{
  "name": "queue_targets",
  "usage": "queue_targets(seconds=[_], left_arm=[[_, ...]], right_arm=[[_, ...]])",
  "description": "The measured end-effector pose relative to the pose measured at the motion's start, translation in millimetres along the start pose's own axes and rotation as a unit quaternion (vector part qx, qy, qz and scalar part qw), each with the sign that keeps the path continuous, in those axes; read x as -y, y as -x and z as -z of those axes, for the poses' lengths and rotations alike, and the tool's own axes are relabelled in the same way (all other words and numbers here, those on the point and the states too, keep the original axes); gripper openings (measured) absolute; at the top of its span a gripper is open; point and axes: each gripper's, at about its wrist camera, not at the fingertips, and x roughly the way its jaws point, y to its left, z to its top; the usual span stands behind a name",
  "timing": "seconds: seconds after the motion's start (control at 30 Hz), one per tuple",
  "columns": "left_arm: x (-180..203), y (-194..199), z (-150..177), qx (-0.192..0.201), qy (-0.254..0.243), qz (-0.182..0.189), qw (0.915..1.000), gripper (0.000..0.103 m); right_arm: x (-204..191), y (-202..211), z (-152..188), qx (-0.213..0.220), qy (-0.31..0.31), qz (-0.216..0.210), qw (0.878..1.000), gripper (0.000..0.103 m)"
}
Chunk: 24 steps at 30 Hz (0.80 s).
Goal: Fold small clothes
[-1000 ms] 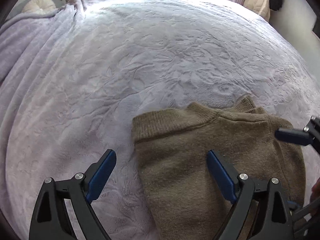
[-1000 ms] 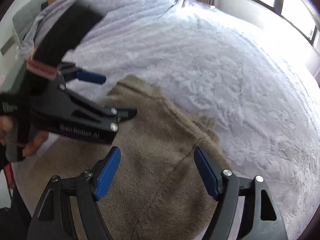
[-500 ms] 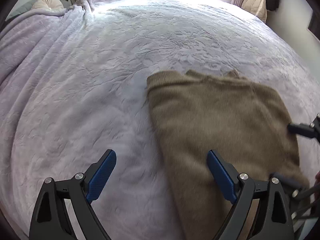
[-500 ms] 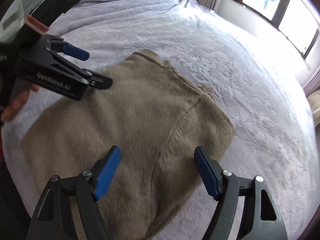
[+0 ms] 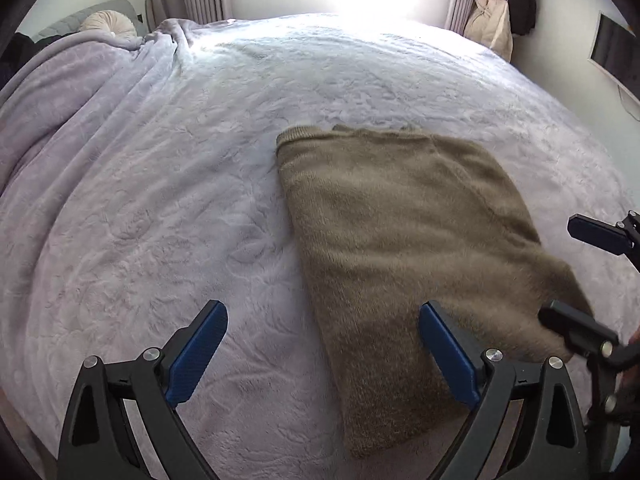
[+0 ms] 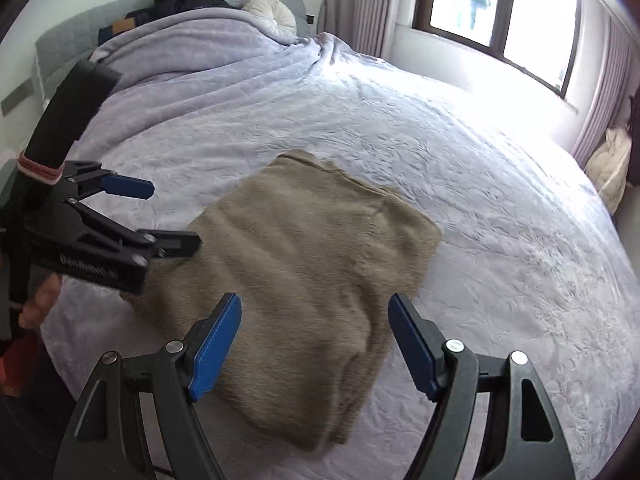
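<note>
I see the fuzzy brown knitted sweater (image 5: 404, 240) lying folded flat on the bed's soft pale purple blanket (image 5: 160, 184). My left tongs (image 5: 320, 356) are wide and hold nothing. My right tongs (image 6: 316, 344) are wide too, empty, up above the sweater.

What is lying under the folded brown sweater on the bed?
The brown sweater lies flat on the pale lilac bedspread, which shows all around its edges. Whether anything else is beneath it, or tucked between its folded layers, cannot be seen: the knit covers that area.
</note>
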Motion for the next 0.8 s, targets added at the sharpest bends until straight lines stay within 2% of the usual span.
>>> queue_targets(seconds=[0.1,0.2,0.3,0.37,0.47,0.57,0.63,0.73,0.8], left_arm=[[-7,-13,8,-0.023,0.020,0.013,0.9994,0.098],[-13,-18,14,-0.033,0.033,0.019,0.9987,0.103],[-15,-22,19,-0.035,0.034,0.027,0.9984,0.103],[-16,-21,22,-0.035,0.040,0.033,0.9980,0.103],[-17,-10,24,-0.032,0.047,0.028,0.9980,0.103],[-16,2,27,-0.026,0.040,0.003,0.9989,0.103],[-19,11,29,-0.023,0.044,-0.003,0.9988,0.103],[-22,19,28,-0.013,0.044,-0.006,0.9989,0.103],[-22,15,27,-0.016,0.040,-0.022,0.9988,0.103]], right_arm=[[-9,-13,10,-0.024,0.015,0.002,1.000,0.079],[-3,-32,25,-0.055,0.025,0.058,0.997,0.079],[31,-34,40,-0.064,-0.048,0.026,0.996,0.079],[45,-32,44,-0.068,-0.069,0.022,0.995,0.079],[49,-25,45,-0.069,-0.070,0.028,0.995,0.079],[38,-15,40,-0.069,-0.034,0.058,0.995,0.079],[26,-7,33,-0.062,-0.015,0.075,0.995,0.079],[8,13,18,-0.012,0.003,0.065,0.998,0.079],[-3,17,10,0.010,0.013,0.065,0.998,0.079]])
